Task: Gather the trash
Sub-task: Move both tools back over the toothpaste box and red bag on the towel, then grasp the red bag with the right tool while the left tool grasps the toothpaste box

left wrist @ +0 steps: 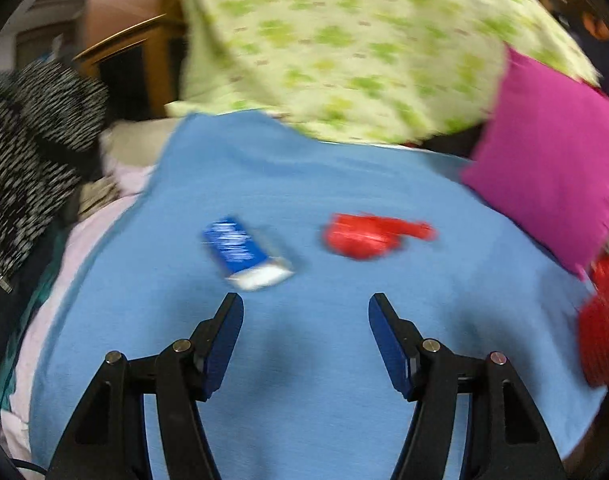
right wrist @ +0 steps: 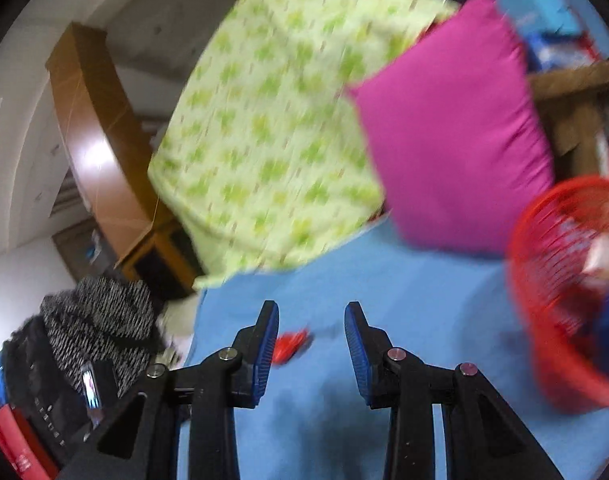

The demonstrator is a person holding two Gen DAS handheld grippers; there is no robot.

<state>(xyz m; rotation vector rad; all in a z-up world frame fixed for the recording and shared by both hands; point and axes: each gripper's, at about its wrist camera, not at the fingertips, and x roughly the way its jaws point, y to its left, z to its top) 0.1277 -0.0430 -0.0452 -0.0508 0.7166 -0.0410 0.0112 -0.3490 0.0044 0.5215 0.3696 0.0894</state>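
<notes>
A blue and white wrapper (left wrist: 246,254) and a crumpled red wrapper (left wrist: 370,235) lie on a light blue cloth (left wrist: 304,184). My left gripper (left wrist: 305,305) is open and empty, just short of both, the blue wrapper ahead of its left finger. My right gripper (right wrist: 311,314) is open and empty above the same cloth (right wrist: 424,292); the red wrapper (right wrist: 290,346) shows between its fingers, lower down. A red mesh basket (right wrist: 560,280) holding some trash stands to its right; it also shows at the right edge of the left wrist view (left wrist: 602,320).
A green-patterned pillow (left wrist: 344,48) and a magenta cushion (left wrist: 552,160) lie at the back of the cloth. Black-and-white clothing (left wrist: 28,148) is piled on the left. A wooden headboard (right wrist: 92,140) stands behind. Both views are motion-blurred.
</notes>
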